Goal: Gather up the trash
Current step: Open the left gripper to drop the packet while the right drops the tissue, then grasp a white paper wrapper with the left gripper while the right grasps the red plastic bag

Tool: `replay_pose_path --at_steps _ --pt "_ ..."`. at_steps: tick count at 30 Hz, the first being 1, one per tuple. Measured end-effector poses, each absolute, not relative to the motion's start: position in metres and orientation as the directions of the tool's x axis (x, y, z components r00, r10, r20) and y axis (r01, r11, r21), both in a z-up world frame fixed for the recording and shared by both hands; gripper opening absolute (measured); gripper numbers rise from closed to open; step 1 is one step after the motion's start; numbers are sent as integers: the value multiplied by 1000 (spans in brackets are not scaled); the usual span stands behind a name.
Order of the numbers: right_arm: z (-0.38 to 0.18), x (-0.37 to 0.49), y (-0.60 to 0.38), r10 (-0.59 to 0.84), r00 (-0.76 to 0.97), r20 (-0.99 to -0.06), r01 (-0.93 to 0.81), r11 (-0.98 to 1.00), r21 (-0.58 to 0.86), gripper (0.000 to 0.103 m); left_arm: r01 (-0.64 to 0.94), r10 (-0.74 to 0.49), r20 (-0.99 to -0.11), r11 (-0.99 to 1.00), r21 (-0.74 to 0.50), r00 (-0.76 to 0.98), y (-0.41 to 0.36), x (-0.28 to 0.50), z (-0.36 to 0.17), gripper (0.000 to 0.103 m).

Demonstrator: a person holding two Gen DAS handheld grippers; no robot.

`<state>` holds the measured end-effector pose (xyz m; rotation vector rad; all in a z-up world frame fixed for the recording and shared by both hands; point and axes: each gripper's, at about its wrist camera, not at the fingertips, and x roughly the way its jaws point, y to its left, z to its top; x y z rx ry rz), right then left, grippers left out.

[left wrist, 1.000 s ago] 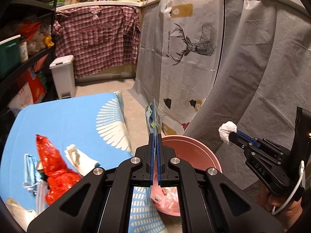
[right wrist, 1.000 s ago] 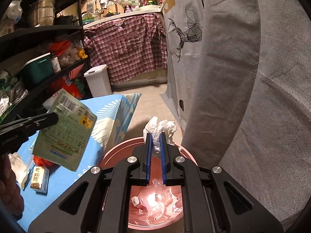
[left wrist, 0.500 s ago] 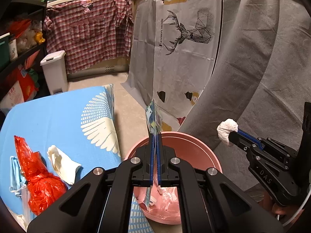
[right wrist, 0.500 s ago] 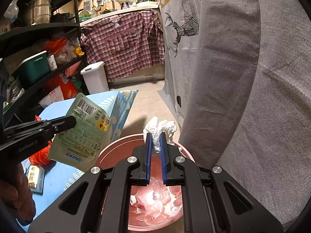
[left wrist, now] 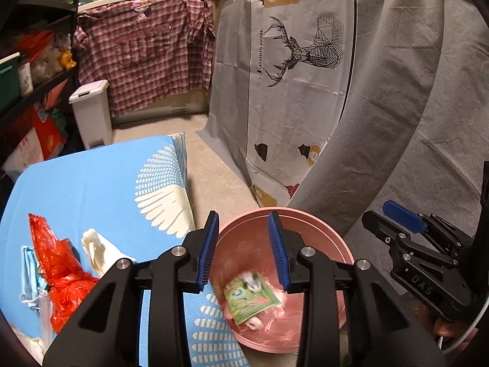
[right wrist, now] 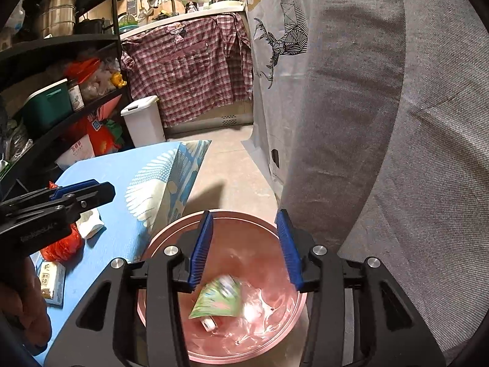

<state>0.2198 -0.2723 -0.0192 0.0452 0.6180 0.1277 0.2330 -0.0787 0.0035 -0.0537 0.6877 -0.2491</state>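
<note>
Left gripper (left wrist: 243, 250) and right gripper (right wrist: 246, 249) are held wide, empty, above pink basin (right wrist: 171, 232); green packet (right wrist: 218, 301) inside is blurred.

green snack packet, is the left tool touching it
Apart. The left wrist view shows the left tool open, its blue pads spread wide, with the green snack packet lying below in the round pink plastic basin.

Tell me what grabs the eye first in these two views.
The pink basin on the floor, right under both open grippers, with a green packet lying among clear wrappers inside it. Next, the red plastic bag crumpled on the blue tablecloth to the left, beside a white tissue. Behind, a deer-print sheet hangs over the counter front.
</note>
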Motion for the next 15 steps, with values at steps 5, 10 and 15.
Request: replay_pose_path --at_steps 5,10,15 --pt "-19 218 -271 134 808 -574 -111 991 75 45 201 -234 -616 972 -124 752 -69 223 10 33" --pt "-14 209 -265 144 816 -560 -125 990 72 45 188 -213 -602 976 -105 769 -49 204 24 33" --pt "-5 196 -254 171 826 -537 -157 985 72 45 153 -180 -581 984 -95 794 -17 182 44 33"
